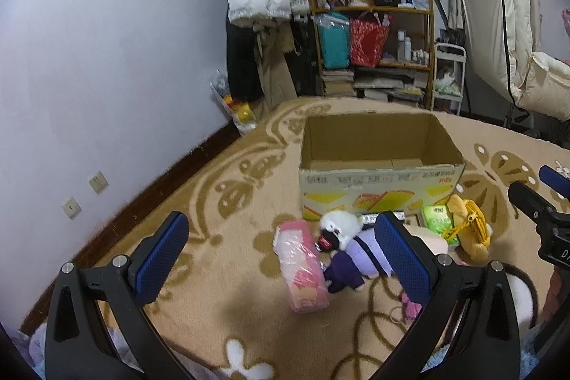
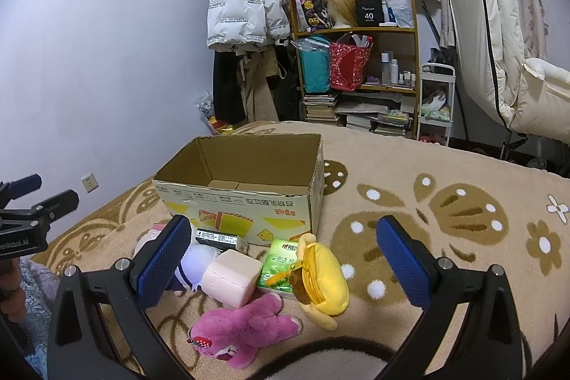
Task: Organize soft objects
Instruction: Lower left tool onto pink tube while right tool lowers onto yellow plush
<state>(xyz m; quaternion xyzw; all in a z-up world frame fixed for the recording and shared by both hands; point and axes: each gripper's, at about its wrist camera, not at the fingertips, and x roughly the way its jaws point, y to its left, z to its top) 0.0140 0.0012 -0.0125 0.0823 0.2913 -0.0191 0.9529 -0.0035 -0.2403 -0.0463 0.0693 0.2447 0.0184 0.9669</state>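
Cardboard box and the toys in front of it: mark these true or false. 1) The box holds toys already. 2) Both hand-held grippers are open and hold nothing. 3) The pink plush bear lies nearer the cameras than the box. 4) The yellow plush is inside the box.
1) False: the cardboard box shows only its bare bottom.
2) True: left hand-held gripper and right hand-held gripper both gape, holding nothing.
3) True: the pink plush bear lies on the blanket in front.
4) False: the yellow plush lies outside, beside the green tissue pack.

Left gripper [image 1: 281,259]: jaws spread wide, nothing between them. Right gripper [image 2: 285,259]: jaws spread wide, likewise unloaded.
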